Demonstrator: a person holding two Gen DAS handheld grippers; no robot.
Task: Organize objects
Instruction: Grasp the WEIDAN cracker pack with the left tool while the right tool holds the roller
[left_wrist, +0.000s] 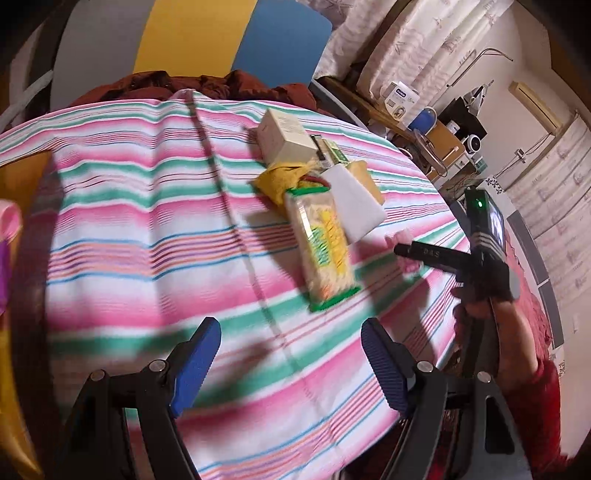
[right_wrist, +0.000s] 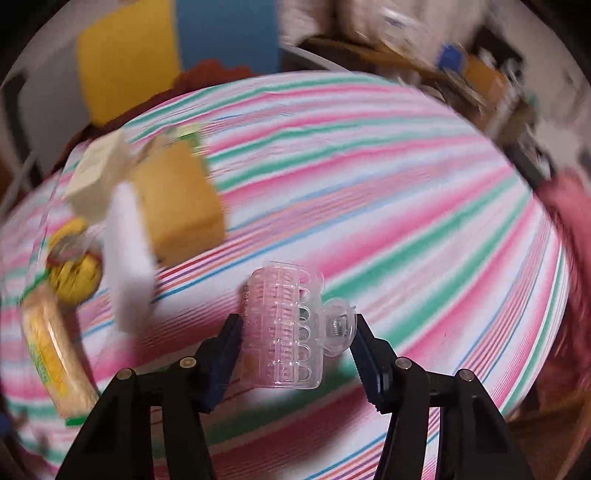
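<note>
Right gripper (right_wrist: 297, 334): a clear pink hair clip (right_wrist: 284, 328) sits between the fingers. The left pad touches the clip's toothed body and the right pad meets its rounded hinge tab; this reads as a grip across the clip's width. The clip's long axis runs along the fingers, away from the camera. It is close over the striped cloth (right_wrist: 406, 229); whether it is lifted or resting there cannot be told.

Left gripper (left_wrist: 291, 354): fingers spread wide, nothing between them, hovering over bare cloth. The right hand is therefore the one engaged with the task item.

Farther out, left of the clip in the right wrist view: a pile of items, well apart from the clip. It comprises a cracker packet (left_wrist: 325, 243), a yellow pouch (left_wrist: 277, 181), a white pad (left_wrist: 354, 203), a tan box (right_wrist: 181, 192) and a cream box (left_wrist: 284, 136), touching or overlapping.

Containers: none visible on the cloth.

Judgement: the coming move probably carries the clip leftward towards that pile.
</note>
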